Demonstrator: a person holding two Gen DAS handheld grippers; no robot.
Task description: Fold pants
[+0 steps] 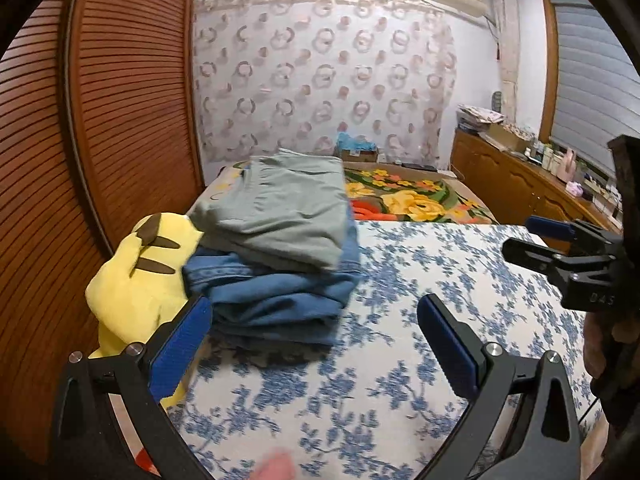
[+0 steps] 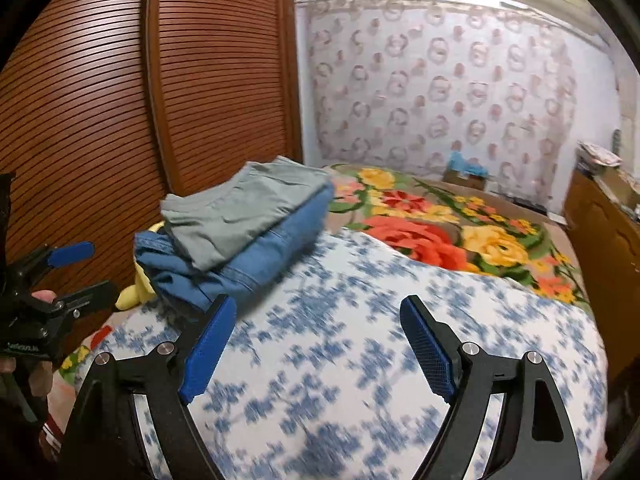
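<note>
At ten o'clock on the blue-flowered white bedspread lie folded grey-green pants atop folded blue denim jeans, a yellow plush toy at their nine o'clock. Left gripper and right gripper hover, both spread apart, holding nothing.

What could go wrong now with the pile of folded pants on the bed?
1. The grey pants lie askew on the blue jeans, overhanging one side; a nudge might slide them off.
2. The pile leans partly on the yellow plush toy near the bed's edge by the wooden door, so it may tip that way.
3. The left gripper is open close to the pile and could bump it. The right gripper is open too, holding nothing.
</note>
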